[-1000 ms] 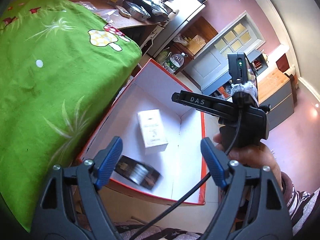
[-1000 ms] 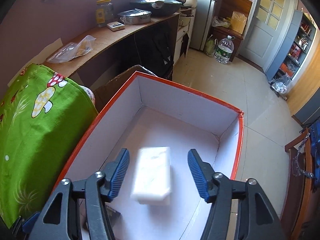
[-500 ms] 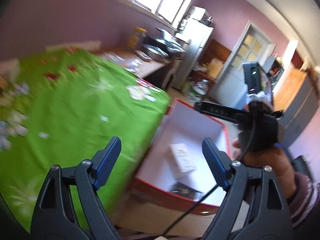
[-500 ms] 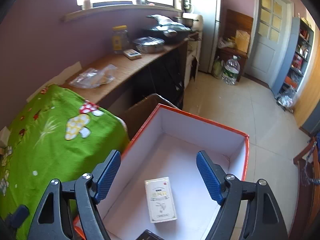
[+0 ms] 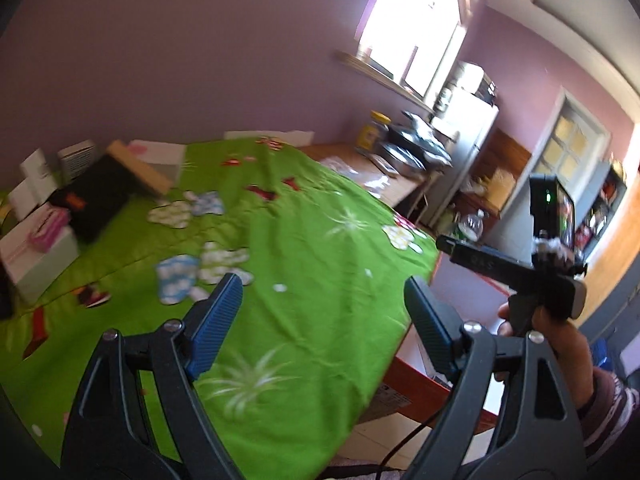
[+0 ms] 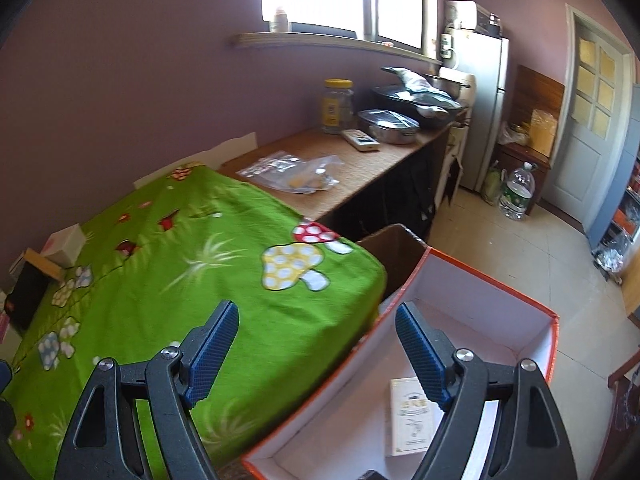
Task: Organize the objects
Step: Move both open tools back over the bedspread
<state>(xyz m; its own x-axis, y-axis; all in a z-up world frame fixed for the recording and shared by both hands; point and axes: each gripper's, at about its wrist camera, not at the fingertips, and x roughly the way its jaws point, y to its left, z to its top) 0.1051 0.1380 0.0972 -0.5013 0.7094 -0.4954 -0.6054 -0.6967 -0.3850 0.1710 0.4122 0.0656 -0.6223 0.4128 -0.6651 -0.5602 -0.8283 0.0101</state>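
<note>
My left gripper (image 5: 324, 320) is open and empty over the green mushroom-print cloth (image 5: 280, 248) on the table. At the cloth's far left lie white boxes (image 5: 38, 256), a black box (image 5: 96, 200), a pink item (image 5: 50, 226) and a wooden board (image 5: 138, 168). My right gripper (image 6: 318, 352) is open with nothing between its pads, above the seam between the cloth (image 6: 160, 280) and the orange-rimmed white box (image 6: 492, 280). A small white carton (image 6: 408, 414) lies flat on that box's floor. A hand (image 5: 560, 336) holds the right gripper's handle at the right of the left wrist view.
A wooden counter (image 6: 360, 168) behind the table carries plastic bags (image 6: 296, 170), a remote (image 6: 360, 139), a yellow-lidded jar (image 6: 338, 106) and pans (image 6: 390, 124). A fridge (image 6: 484, 108), a water bottle (image 6: 518, 192) and a door (image 6: 588, 120) stand beyond, with tiled floor (image 6: 500, 248).
The white carton, between my right fingers a second ago, now lies in the orange box, and those jaws have widened. Both views have swung up and left from the box toward the green table.
</note>
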